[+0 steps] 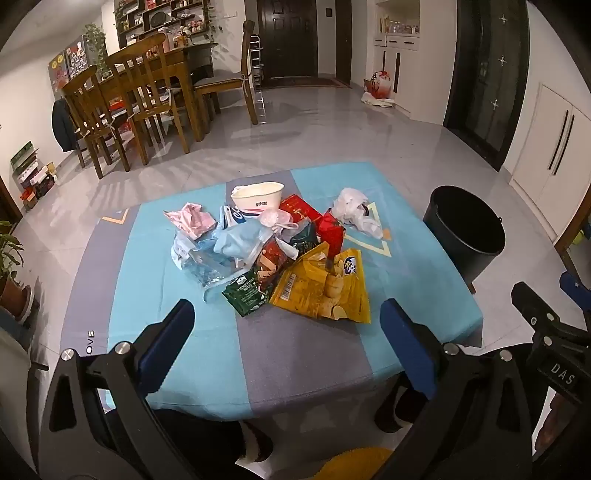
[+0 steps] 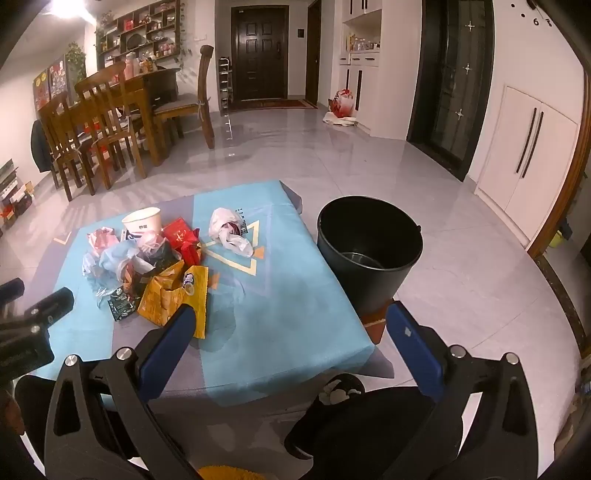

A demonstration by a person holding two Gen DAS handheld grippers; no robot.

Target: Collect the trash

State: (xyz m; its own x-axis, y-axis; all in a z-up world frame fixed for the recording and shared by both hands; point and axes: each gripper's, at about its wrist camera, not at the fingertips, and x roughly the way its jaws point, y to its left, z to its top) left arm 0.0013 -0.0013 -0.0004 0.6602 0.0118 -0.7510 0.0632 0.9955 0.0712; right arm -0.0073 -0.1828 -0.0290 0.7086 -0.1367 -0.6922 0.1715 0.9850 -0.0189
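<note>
Both claws wide open, empty: left claw (image 1: 286, 325) just short of trash pile (image 1: 280, 254); right claw (image 2: 291, 325) behind black bucket (image 2: 369, 251).

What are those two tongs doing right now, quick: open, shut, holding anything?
Left tongs: open, holding nothing, above the near edge of the table.
Right tongs: open, holding nothing, between the trash pile and the black bucket.

Warm ceiling lamp (image 2: 68, 5) glare, fisheye-bent edges, sharp.
</note>
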